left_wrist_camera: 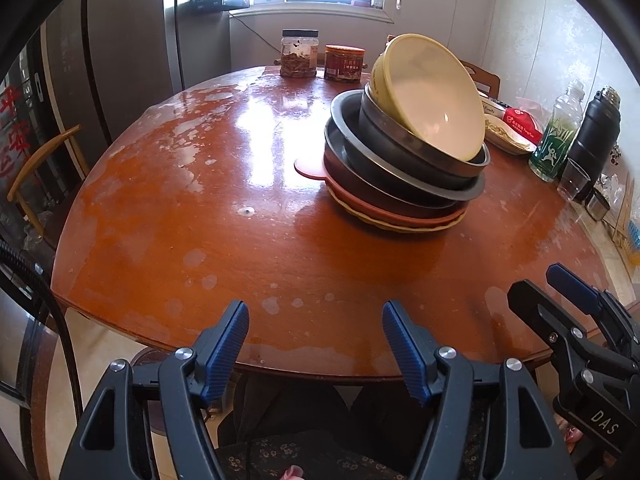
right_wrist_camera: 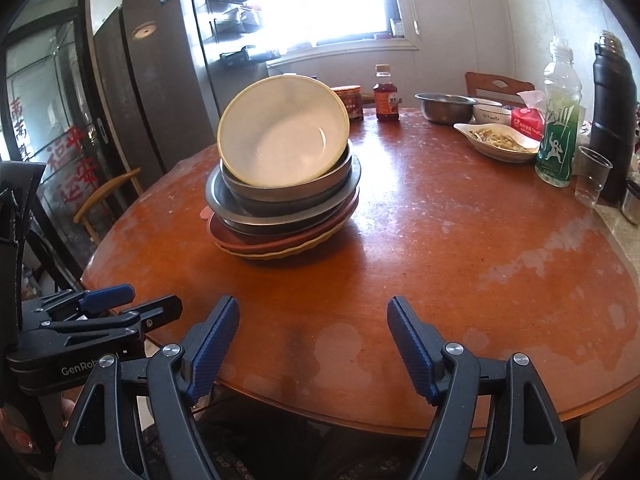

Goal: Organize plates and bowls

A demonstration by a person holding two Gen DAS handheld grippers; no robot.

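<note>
Hidden in my stack

The lower plates (right_wrist_camera: 280,250) show only rims; red jar (right_wrist_camera: 352,100) sits half behind my cream bowl (right_wrist_camera: 280,136).

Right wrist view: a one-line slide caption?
Open right hand-held gripper faces a tilted cream bowl atop stacked metal bowls on a round wooden table.

Left gripper (left_wrist_camera: 314,344) fingers spread, empty, right gripper (right_wrist_camera: 312,340) likewise, side by side

Tilted cream bowl (left_wrist_camera: 432,96) atop stacked dishes (left_wrist_camera: 400,184), left claw (left_wrist_camera: 316,332) parted
</note>
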